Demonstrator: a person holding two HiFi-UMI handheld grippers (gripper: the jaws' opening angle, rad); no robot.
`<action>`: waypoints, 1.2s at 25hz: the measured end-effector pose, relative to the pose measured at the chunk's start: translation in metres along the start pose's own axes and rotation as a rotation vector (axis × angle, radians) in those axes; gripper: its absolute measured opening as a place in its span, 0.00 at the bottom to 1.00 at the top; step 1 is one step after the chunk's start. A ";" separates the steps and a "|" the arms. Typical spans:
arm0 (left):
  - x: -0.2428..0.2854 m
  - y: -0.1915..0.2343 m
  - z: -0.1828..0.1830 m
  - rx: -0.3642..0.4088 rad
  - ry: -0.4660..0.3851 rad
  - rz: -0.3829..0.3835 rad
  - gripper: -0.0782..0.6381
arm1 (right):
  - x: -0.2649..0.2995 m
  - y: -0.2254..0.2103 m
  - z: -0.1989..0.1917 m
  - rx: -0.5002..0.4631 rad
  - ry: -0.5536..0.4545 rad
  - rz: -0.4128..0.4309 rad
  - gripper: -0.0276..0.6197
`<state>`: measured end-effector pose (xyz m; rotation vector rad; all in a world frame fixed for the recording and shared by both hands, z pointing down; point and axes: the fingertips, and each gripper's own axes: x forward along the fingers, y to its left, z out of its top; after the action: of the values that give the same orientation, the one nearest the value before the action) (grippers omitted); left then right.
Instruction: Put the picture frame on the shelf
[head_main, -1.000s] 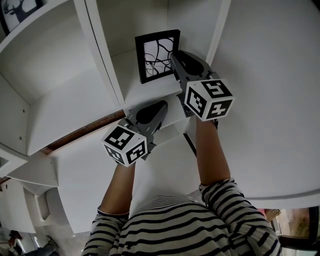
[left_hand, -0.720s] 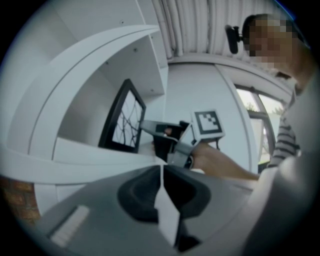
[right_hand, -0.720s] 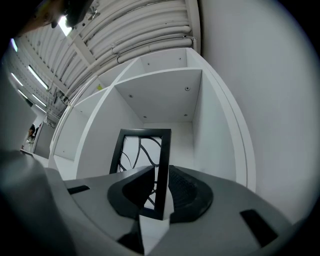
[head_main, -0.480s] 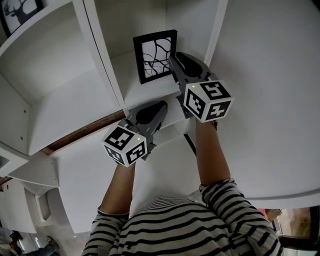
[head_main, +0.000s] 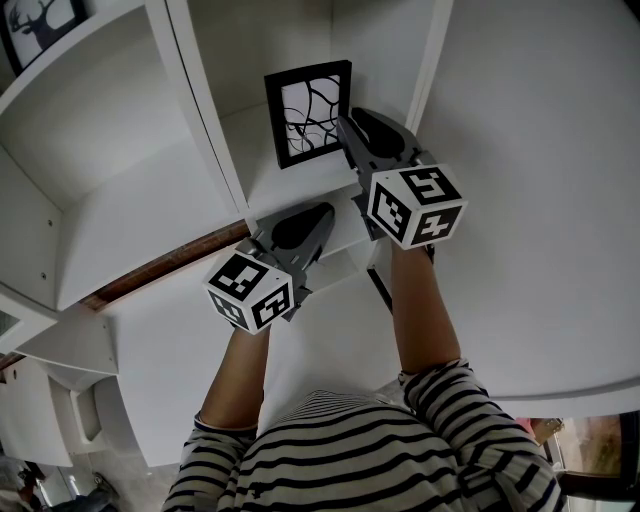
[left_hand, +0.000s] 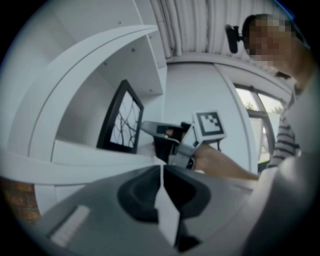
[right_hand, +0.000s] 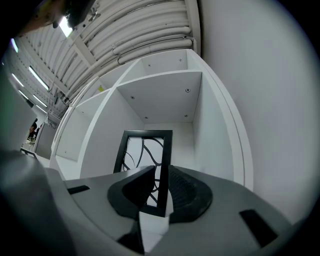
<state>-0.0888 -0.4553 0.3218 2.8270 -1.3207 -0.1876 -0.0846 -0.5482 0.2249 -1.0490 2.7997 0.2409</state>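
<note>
Head view: picture frame standing on the shelf.
Right gripper fingers clamp its side edge; left gripper fingers closed, empty.

The left forearm and the right forearm reach forward side by side, bare below striped sleeves. The left gripper points about level, its jaws pressed together with nothing between them. The right gripper is further forward, its jaws closed on the right edge of the picture frame, which stands upright between them
</note>
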 end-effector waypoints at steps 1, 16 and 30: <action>0.000 0.000 0.000 0.000 0.000 0.000 0.14 | -0.001 0.000 0.000 0.002 -0.001 0.001 0.14; -0.010 0.000 0.001 -0.001 -0.004 0.020 0.14 | -0.018 0.013 -0.004 0.016 -0.009 0.028 0.14; -0.023 -0.008 -0.004 -0.017 -0.015 0.032 0.14 | -0.046 0.037 -0.026 0.039 0.025 0.077 0.14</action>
<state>-0.0967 -0.4324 0.3280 2.7947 -1.3590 -0.2194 -0.0772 -0.4967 0.2627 -0.9440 2.8579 0.1823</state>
